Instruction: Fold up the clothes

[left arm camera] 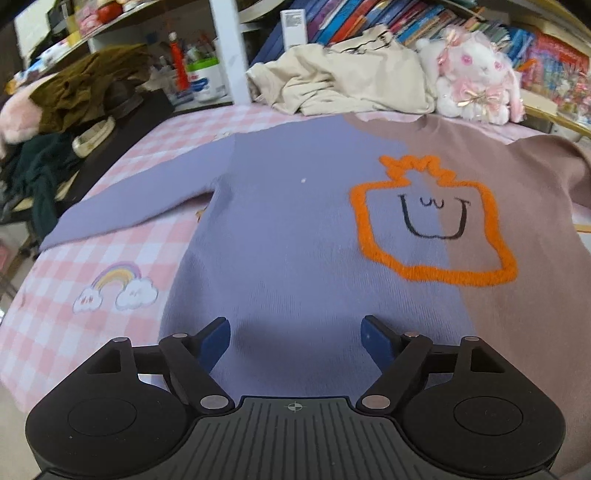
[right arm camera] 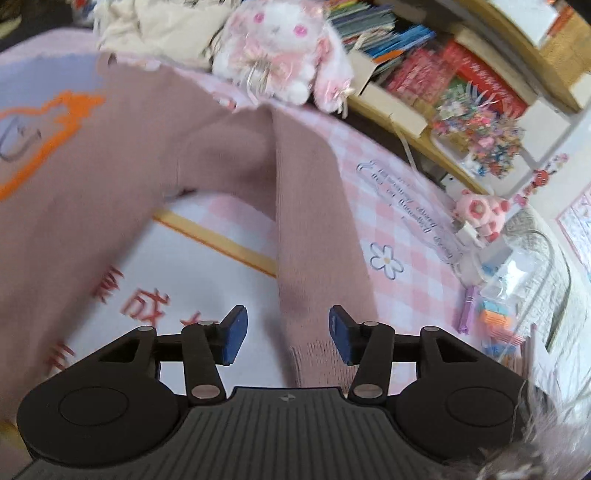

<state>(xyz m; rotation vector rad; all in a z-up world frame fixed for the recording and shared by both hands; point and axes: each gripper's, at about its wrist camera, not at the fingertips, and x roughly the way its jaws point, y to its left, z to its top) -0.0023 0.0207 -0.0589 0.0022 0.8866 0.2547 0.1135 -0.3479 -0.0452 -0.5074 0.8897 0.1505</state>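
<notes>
two grippers: both wide open, nothing held
left gripper (left arm camera: 295, 341): blue pads spread far apart, hovering over the lower purple part of the sweater, empty
right gripper (right arm camera: 287, 334): pads apart, sleeve end lies between them below; contact with the cloth cannot be told
sweater (left arm camera: 295, 229): spread flat, front up, straight ahead of the left gripper; purple half on its left, mauve half on its right
motif (left arm camera: 432, 229): orange outline with a black smile, ahead and right of the left gripper, across the colour seam
purple sleeve (left arm camera: 136, 206): stretched out to the left, ahead of the left gripper
mauve sleeve (right arm camera: 314, 221): runs from the shoulder down toward the right gripper, ribbed cuff (right arm camera: 317, 362) just between its pads
bedsheet (left arm camera: 74, 332): pink check under the sweater, rainbow print (left arm camera: 116, 288) left of the left gripper
plush (right arm camera: 280, 51): white and pink bunny, far ahead of the right gripper, past the shoulder
beige clothes (left arm camera: 343, 77): heap far ahead of the left gripper, beside the plush
books (left arm camera: 369, 18): on the shelf behind the heap
</notes>
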